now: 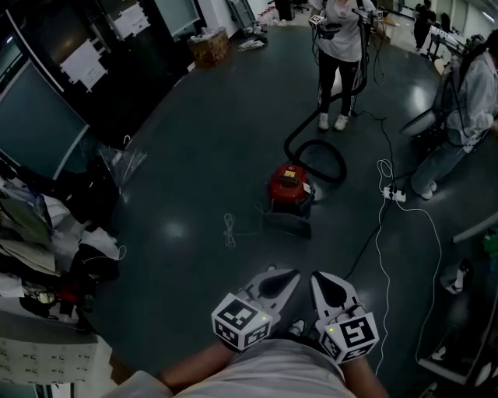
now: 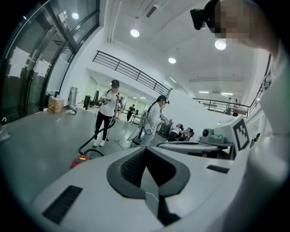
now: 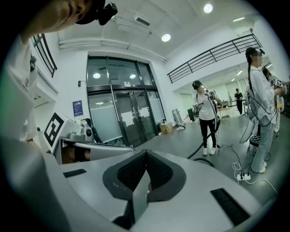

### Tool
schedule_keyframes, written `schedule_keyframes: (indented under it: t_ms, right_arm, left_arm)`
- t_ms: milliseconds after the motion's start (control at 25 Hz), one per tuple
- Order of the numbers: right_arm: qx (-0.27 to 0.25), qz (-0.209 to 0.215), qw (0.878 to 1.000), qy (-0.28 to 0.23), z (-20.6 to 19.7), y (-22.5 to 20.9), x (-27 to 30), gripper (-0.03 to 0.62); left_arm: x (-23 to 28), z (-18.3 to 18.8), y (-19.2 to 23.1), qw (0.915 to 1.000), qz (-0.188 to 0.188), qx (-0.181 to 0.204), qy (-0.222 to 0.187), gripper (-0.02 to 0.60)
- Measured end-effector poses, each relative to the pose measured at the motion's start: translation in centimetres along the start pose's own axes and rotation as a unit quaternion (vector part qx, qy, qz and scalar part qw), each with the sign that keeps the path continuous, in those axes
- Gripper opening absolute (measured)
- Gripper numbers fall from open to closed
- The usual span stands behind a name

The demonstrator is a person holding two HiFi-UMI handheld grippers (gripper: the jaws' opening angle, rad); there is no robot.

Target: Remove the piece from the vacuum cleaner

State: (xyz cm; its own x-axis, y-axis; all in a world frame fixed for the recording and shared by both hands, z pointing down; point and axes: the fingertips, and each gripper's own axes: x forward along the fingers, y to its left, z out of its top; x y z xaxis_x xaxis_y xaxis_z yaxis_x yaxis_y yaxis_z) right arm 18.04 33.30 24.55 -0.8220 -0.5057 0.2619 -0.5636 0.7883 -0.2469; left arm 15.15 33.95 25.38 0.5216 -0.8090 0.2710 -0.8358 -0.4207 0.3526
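We're counting one vacuum cleaner (image 1: pixel 289 186) and one hose (image 1: pixel 319 151). We're seeing two grippers: the left gripper (image 1: pixel 293 273) and the right gripper (image 1: pixel 315 275). On the floor we're counting one power strip (image 1: pixel 394 194), one cardboard box (image 1: pixel 208 47) and one cord coil (image 1: pixel 229 230). We're making out at least three people: a standing person (image 1: pixel 340 47), a second person (image 1: pixel 471 93) at the right edge and a third person (image 1: pixel 424 22) far back.

The head view is dim, its dark floor (image 1: pixel 194 155) showing faint glare. Both gripper views are bright under round ceiling lights (image 2: pixel 134 32), bending strongly toward black corners.
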Motion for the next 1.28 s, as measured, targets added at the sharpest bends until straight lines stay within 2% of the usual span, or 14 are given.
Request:
schedule_keyframes:
  t_ms: [280,520,800,960,1160,1280]
  right_arm:
    - [0.005,-0.015,1.000,0.023,0.7,-4.6,10.5,0.015]
    - [0.021,-0.042,0.998,0.035,2.5,-9.8,21.0,0.015]
    - [0.031,-0.064,0.996,0.044,3.1,-14.1,29.5,0.015]
    - [0.050,-0.074,0.995,0.049,1.7,-16.6,31.6,0.015]
    - [0.062,-0.064,0.994,0.063,-2.4,-19.7,34.8,0.015]
    - [0.058,-0.055,0.995,0.062,-6.1,-21.7,37.2,0.015]
  left_arm:
    - [5.6,1.6,10.3,0.9997,-0.015,0.000,0.020,0.005]
    - [11.8,3.7,20.4,0.9973,-0.043,0.032,0.051,0.005]
    - [16.7,4.5,28.1,0.9949,-0.069,0.045,0.058,0.005]
    - [19.6,1.5,31.4,0.9918,-0.075,0.071,0.076,0.005]
    - [24.2,-6.1,35.6,0.9842,-0.090,0.096,0.118,0.009]
    - [27.1,-11.1,38.0,0.9807,-0.095,0.112,0.129,0.009]
